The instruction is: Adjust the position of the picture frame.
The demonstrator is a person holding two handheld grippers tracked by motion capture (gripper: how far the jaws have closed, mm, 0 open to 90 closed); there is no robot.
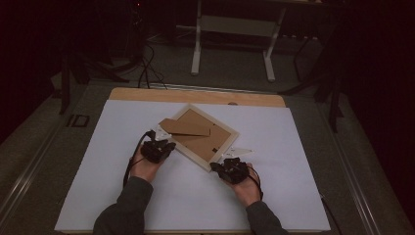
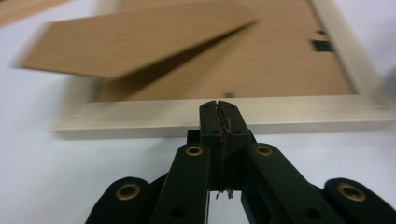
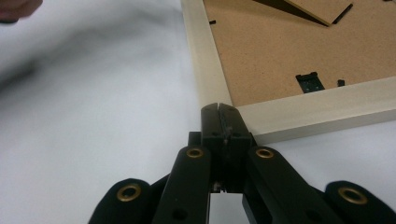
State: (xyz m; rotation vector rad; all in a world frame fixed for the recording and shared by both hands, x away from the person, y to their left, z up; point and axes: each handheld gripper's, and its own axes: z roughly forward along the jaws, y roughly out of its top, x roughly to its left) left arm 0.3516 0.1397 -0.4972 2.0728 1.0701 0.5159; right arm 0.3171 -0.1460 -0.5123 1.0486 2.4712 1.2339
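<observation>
From above, the picture frame point(image 1: 199, 137) lay face down on the white desk point(image 1: 122, 196), turned diamond-wise, its long axis running from near right to far left. The left gripper point(image 1: 161, 145) sat clenched against its near-left edge, the right gripper point(image 1: 219, 166) clenched at the nearest corner, neither grasping anything. The left gripper view showed the stand flap point(image 2: 135, 42) lifted, though blurred; the right gripper view showed a small black clip point(image 3: 309, 82).
</observation>
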